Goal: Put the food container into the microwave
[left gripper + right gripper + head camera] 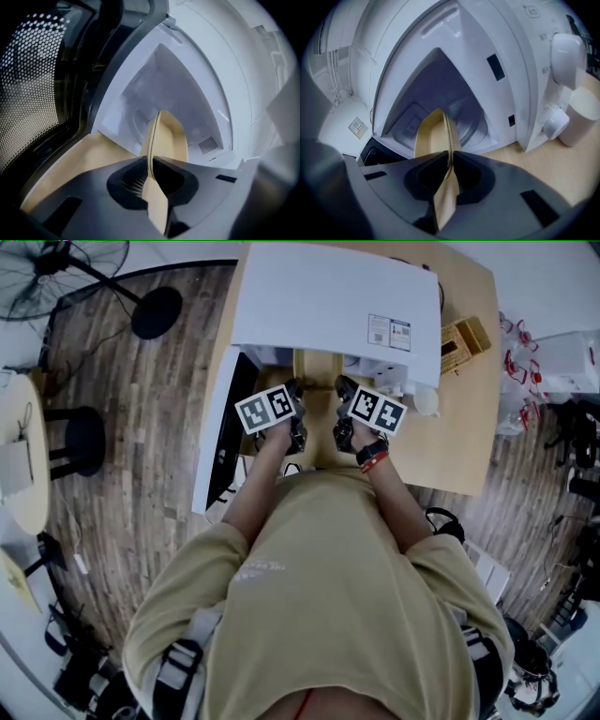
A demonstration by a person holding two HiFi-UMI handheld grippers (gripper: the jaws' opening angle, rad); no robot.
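Note:
I hold a shallow beige food container [317, 399] by its two side rims in front of the open white microwave [328, 296]. My left gripper [294, 388] is shut on the left rim, and the thin edge runs straight between its pads in the left gripper view [151, 168]. My right gripper [343, 385] is shut on the right rim [451, 161]. The container [169, 136] [431, 136] reaches toward the lit white cavity [159, 79] [445, 79], its far end at the opening's sill. The container looks empty inside.
The microwave door [33, 84], dark with a perforated window, stands swung open at the left [220, 437]. Two white knobs [555, 123] sit on the panel at the right, with a white cup [581, 117] beside them on the wooden table [469, 427]. A small wooden rack [464, 341] lies behind.

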